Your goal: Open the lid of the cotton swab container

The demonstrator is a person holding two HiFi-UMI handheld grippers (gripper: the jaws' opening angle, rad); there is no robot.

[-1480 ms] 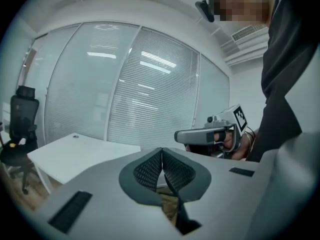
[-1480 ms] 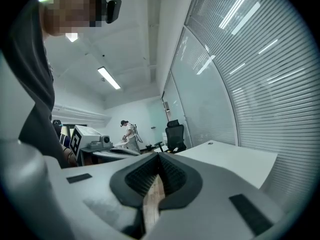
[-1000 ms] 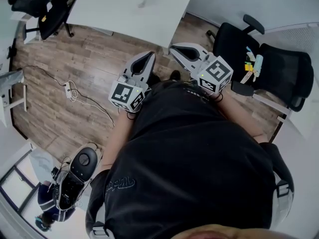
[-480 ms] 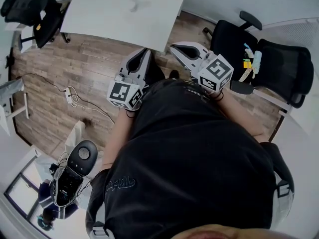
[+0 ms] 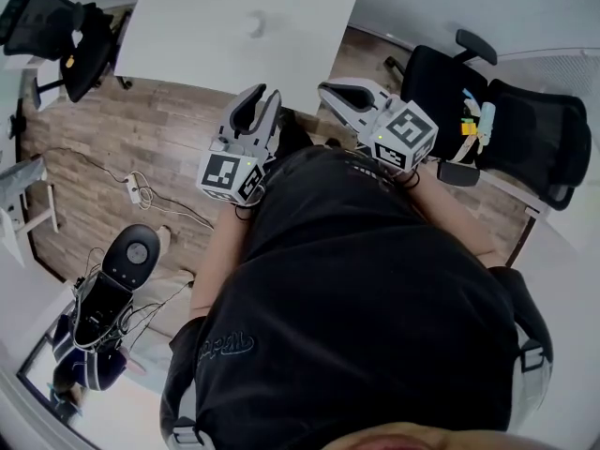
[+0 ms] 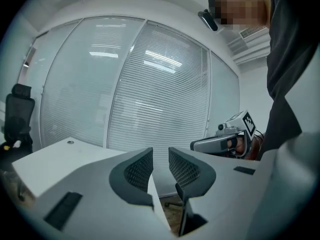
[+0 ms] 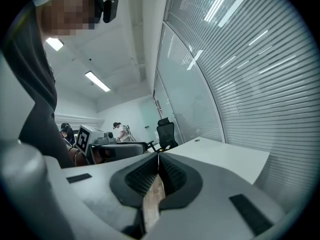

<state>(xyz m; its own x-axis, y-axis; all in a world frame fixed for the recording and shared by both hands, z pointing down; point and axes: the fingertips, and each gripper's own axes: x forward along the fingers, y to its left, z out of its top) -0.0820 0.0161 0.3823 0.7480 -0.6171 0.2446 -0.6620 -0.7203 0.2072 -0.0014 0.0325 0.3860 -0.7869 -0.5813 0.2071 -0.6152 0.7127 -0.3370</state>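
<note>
The left gripper (image 6: 160,153), whose jaws have just been opening to a narrow, empty gap, and the right gripper (image 7: 158,156), closed on nothing, hover by the near edge of the white rectangular desk (image 5: 216,36). No cotton swab container shows in any view, so pressing forward risks striking that edge.

The person wore a black short-sleeved shirt (image 5: 375,289) with a faint tonal print. The left gripper (image 5: 258,92) and right gripper (image 5: 324,89) had pale grey shells, dark ribbed pads (image 6: 136,170), and cubes (image 5: 230,176) bearing black-and-white square markers.
</note>
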